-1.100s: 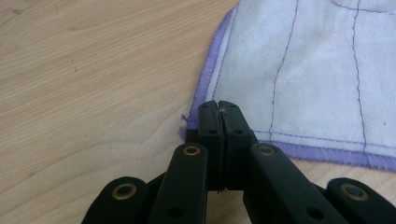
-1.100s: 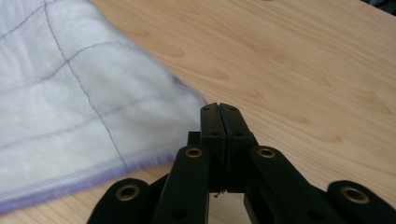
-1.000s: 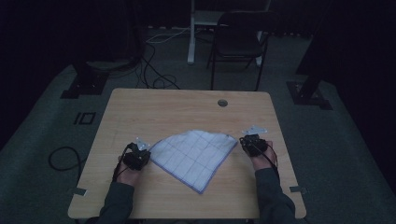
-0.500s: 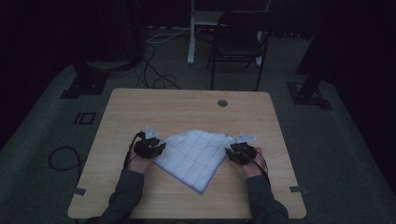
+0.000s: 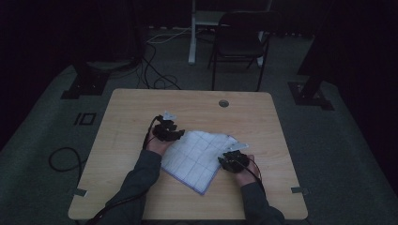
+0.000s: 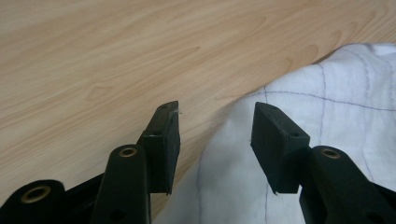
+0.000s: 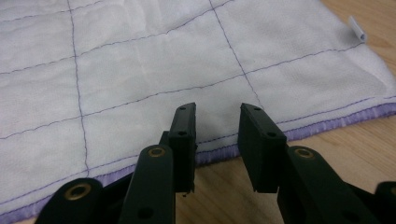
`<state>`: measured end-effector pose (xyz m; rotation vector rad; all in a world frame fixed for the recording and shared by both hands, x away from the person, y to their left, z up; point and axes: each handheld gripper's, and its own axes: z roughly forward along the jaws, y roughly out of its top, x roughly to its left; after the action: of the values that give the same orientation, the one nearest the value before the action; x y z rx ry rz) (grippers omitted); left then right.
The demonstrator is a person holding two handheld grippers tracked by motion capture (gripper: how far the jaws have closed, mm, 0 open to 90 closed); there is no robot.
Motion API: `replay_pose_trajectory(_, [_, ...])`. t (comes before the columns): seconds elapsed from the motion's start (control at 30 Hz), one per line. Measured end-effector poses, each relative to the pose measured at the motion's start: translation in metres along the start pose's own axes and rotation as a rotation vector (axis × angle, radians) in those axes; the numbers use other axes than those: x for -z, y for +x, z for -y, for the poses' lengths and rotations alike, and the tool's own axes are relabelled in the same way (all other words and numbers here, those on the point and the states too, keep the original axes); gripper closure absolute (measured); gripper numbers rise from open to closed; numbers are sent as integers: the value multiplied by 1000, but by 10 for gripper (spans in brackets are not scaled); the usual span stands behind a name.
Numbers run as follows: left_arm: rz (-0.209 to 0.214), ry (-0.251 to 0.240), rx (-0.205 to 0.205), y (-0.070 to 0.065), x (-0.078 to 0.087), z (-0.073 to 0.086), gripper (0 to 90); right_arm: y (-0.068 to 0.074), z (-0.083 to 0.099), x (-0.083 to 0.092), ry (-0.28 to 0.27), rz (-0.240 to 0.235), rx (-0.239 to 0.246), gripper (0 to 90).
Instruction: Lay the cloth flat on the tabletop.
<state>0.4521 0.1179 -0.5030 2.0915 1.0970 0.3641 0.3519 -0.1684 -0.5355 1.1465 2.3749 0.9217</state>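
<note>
So there's a white cloth [image 5: 197,157] with a purple grid and purple hem lying on a wooden table [image 5: 122,122], roughly mid-table and a bit toward the near edge. It sits turned like a diamond, one corner pointing at the near edge. It looks mostly flat, though the left side is humped up a little where it meets the wood.

The left gripper [image 5: 174,133] is at the cloth's left corner, closer to the table's middle than to its left edge. In the left gripper view the left gripper [image 6: 215,130] has its jaws spread wide apart with nothing between them; one jaw hangs over bare wood, the other over the cloth [image 6: 327,121] edge.

The right gripper [image 5: 228,161] sits at the cloth's lower right hem, toward the near right part of the table. In the right gripper view the right gripper [image 7: 215,135] has a clear gap between its jaws too, lined up right over the purple hem of the cloth [image 7: 154,70], not pinching it. There's a small white tag [image 7: 357,29] sticking out at the cloth's far corner.

Room's really dark. A chair [image 5: 240,42] stands past the far edge, and cables [image 5: 155,70] trail on the floor.
</note>
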Motion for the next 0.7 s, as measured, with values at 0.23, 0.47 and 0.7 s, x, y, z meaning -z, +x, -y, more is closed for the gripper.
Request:
replay_pose_trajectory(0.23, [36, 19, 1, -8, -22, -7, 485, 3, 7, 4, -15, -23, -9, 719])
replay_pose_trajectory(0.47, [89, 12, 50, -12, -35, -11, 455, 2, 9, 4, -27, -32, -29, 727])
replay_pose_trajectory(0.7, [91, 48, 39, -13, -40, -8, 526, 2, 10, 4, -31, -33, -32, 729])
